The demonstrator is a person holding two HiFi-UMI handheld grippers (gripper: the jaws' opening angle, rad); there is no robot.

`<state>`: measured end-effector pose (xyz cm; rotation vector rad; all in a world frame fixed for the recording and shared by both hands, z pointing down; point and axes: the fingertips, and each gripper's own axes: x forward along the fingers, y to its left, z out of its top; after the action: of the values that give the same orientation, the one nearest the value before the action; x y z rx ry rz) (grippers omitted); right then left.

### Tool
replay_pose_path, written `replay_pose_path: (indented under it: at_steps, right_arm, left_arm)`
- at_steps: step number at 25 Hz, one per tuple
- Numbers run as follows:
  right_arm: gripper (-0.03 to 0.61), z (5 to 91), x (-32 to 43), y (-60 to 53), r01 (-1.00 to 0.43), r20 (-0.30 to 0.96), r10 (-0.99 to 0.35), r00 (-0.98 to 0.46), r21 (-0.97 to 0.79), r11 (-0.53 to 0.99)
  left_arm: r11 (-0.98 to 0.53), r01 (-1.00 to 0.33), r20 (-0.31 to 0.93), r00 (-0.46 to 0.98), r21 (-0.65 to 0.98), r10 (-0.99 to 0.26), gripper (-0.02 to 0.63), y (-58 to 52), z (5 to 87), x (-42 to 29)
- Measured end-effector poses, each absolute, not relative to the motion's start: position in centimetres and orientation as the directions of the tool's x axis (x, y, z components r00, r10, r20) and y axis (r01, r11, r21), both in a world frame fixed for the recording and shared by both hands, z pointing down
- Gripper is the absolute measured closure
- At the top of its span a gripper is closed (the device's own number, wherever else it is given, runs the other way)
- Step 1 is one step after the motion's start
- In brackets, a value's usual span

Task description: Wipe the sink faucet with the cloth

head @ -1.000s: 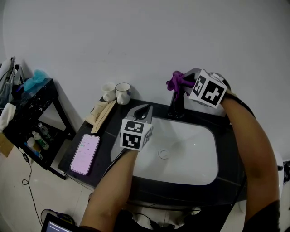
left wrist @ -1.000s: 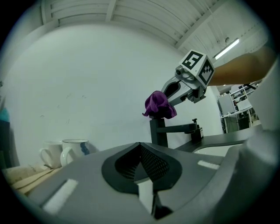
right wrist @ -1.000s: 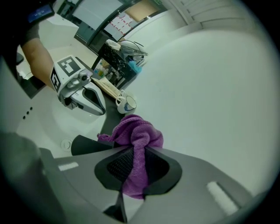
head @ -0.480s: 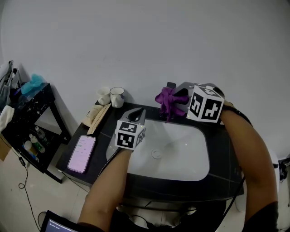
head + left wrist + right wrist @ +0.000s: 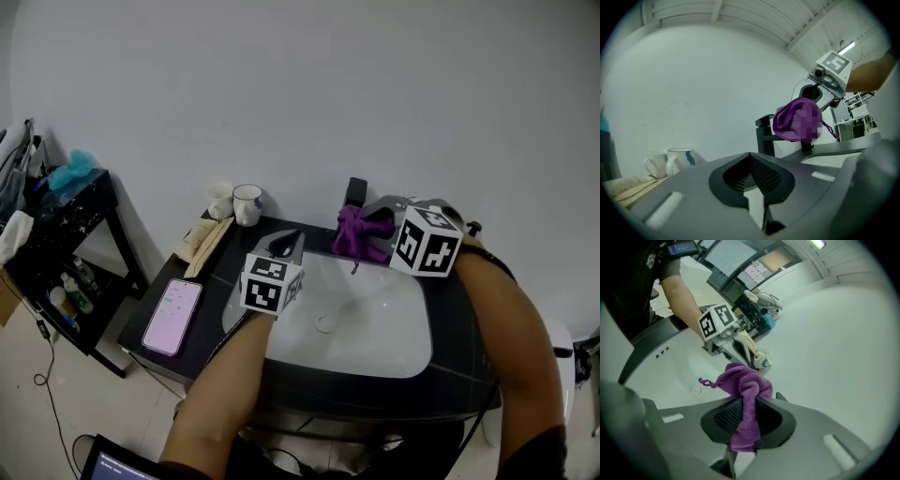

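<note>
The black faucet (image 5: 356, 193) stands at the back of the white sink (image 5: 405, 339). A purple cloth (image 5: 359, 233) is bunched over the faucet's spout, and my right gripper (image 5: 373, 230) is shut on it. In the right gripper view the cloth (image 5: 745, 392) is pinched between the jaws and hangs below them. From the left gripper view I see the faucet (image 5: 765, 136) with the cloth (image 5: 790, 123) wrapped on its spout and the right gripper (image 5: 824, 83) behind it. My left gripper (image 5: 285, 247) hovers over the sink's left rim, shut with nothing in it.
Two mugs (image 5: 247, 202) stand at the counter's back left, beside some wooden utensils (image 5: 202, 239). A phone (image 5: 172, 317) with a lit screen lies on the left of the counter. A black rack (image 5: 56, 234) with clutter stands further left. The wall is close behind the faucet.
My right gripper has brought the cloth down from the faucet's top onto the spout, so the top now shows. The left gripper has stayed at the sink's left rim.
</note>
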<state>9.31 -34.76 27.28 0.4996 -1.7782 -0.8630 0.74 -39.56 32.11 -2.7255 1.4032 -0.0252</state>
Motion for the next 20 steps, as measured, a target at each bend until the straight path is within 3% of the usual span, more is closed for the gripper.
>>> replay_pose_path:
  at_steps: [12, 20]
  right_arm:
    - [0.509, 27.9, 11.5, -41.4, -0.084, 0.541, -0.793, -0.28, 0.809, 0.581]
    - [0.511, 27.9, 11.6, -42.9, -0.141, 0.498, -0.81, -0.31, 0.819, 0.557]
  left_arm:
    - [-0.592, -0.8, -0.016, 0.596, -0.095, -0.803, 0.597, -40.5, 32.2, 1.7]
    - [-0.601, -0.793, -0.027, 0.606, -0.098, -0.795, 0.597, -41.4, 32.1, 2.2]
